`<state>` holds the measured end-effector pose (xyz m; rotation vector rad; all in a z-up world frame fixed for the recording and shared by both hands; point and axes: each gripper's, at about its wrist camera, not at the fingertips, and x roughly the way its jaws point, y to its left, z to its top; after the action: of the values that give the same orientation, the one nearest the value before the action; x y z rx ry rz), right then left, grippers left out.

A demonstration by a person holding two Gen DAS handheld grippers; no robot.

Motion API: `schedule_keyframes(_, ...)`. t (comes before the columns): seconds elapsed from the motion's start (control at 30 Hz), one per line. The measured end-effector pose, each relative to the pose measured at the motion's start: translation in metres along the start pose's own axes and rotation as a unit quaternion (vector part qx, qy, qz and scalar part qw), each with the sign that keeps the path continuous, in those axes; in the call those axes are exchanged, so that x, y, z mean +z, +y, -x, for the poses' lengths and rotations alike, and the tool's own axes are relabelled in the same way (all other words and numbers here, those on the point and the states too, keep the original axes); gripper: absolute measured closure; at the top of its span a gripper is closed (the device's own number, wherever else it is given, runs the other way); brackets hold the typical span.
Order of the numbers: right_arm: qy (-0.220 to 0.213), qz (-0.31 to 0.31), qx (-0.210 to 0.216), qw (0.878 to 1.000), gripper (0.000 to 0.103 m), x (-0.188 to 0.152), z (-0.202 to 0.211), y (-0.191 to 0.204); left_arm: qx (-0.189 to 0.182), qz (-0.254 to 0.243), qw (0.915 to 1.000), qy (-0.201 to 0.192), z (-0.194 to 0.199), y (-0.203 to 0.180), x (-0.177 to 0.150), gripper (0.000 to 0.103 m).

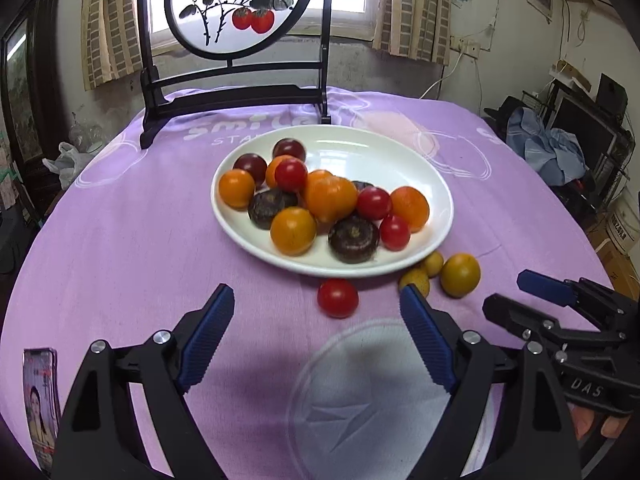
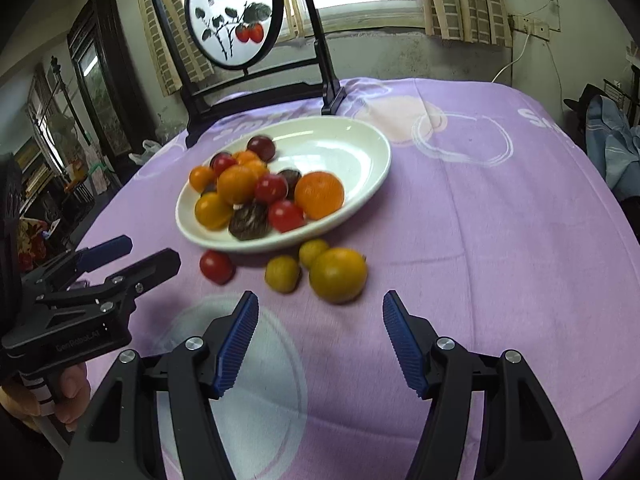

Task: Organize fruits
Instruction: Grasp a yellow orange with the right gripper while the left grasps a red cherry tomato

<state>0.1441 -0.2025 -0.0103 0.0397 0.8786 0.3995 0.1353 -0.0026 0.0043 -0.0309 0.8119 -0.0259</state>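
Observation:
A white oval plate (image 1: 400, 152) (image 2: 352, 148) on the purple cloth holds several orange fruits, red cherry tomatoes and dark brown round fruits. In front of it on the cloth lie a red tomato (image 1: 337, 298) (image 2: 216, 267), two small yellow fruits (image 1: 433, 263) (image 2: 282, 273) and a larger yellow-orange fruit (image 1: 460, 274) (image 2: 338, 275). My left gripper (image 1: 317, 298) is open and empty, with the red tomato just ahead between its fingers. My right gripper (image 2: 320, 305) is open and empty, just short of the larger yellow-orange fruit.
A black wooden stand with a round painted screen (image 1: 236, 4) (image 2: 234, 12) stands behind the plate. A printed card (image 1: 40, 400) lies at the table's near left edge. Furniture and clutter surround the round table (image 1: 120, 220).

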Motion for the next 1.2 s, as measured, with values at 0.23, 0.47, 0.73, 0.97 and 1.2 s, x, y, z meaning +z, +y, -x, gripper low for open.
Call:
schedule_keyframes(0.23,0.023,0.041,-0.04,0.998,0.037,-0.012,-0.015,0.013,0.006,-0.005,1.0,0.004,-0.009,0.005,-0.013,0.018)
schedule_keyframes(0.47,0.053,0.033,-0.077,0.995,0.037,-0.007,-0.043,0.002,0.036,0.011,0.9993,-0.004,-0.011,0.017,-0.012,0.018)
schedule_keyframes(0.73,0.047,0.027,-0.083,0.995,0.05,0.014,-0.061,0.0,0.024,0.015,0.9993,0.025,-0.023,0.019,-0.016,0.018)
schedule_keyframes(0.97,0.041,0.015,-0.06,0.997,0.062,0.014,-0.056,-0.002,0.019,0.009,0.999,0.039,-0.032,0.014,-0.019,0.018)
schedule_keyframes(1.2,0.026,-0.008,-0.042,0.999,0.062,0.003,-0.025,-0.007,0.024,0.0,0.999,0.038,-0.037,0.007,-0.022,0.018)
